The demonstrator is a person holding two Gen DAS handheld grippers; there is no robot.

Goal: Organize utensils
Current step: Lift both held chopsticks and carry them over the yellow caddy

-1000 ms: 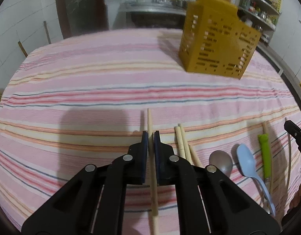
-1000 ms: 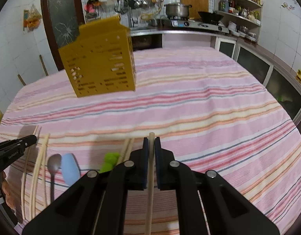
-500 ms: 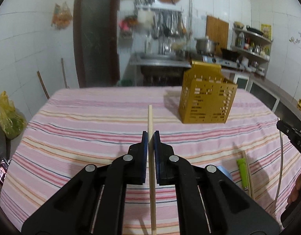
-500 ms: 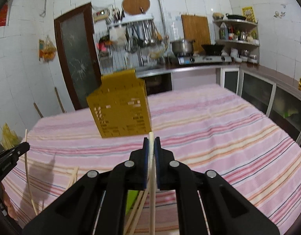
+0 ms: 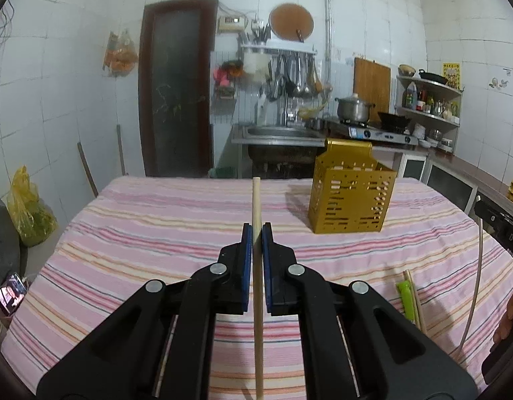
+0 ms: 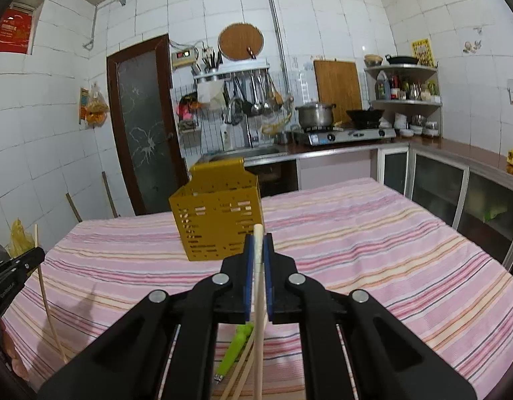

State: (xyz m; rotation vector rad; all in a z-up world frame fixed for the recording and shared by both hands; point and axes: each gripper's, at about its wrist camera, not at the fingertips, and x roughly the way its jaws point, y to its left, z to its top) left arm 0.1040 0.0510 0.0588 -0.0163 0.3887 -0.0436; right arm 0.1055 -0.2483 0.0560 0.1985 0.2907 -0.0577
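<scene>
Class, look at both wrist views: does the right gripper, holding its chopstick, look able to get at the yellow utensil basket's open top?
Probably yes. The right gripper is shut on a chopstick, and the yellow utensil basket stands upright just ahead with only bare striped tablecloth between and an open top.

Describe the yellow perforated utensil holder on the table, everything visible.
The yellow perforated utensil holder is a boxy, open-topped caddy that looks like painted metal or plastic. Its walls carry rows of short slots, and a taller back panel with a folded lip rises above the rim. It stands upright on the pink striped tablecloth, toward the far side. Light stick-like shapes show through the slots; what they are is unclear. No gripper touches it, and nothing lies against it.
</scene>
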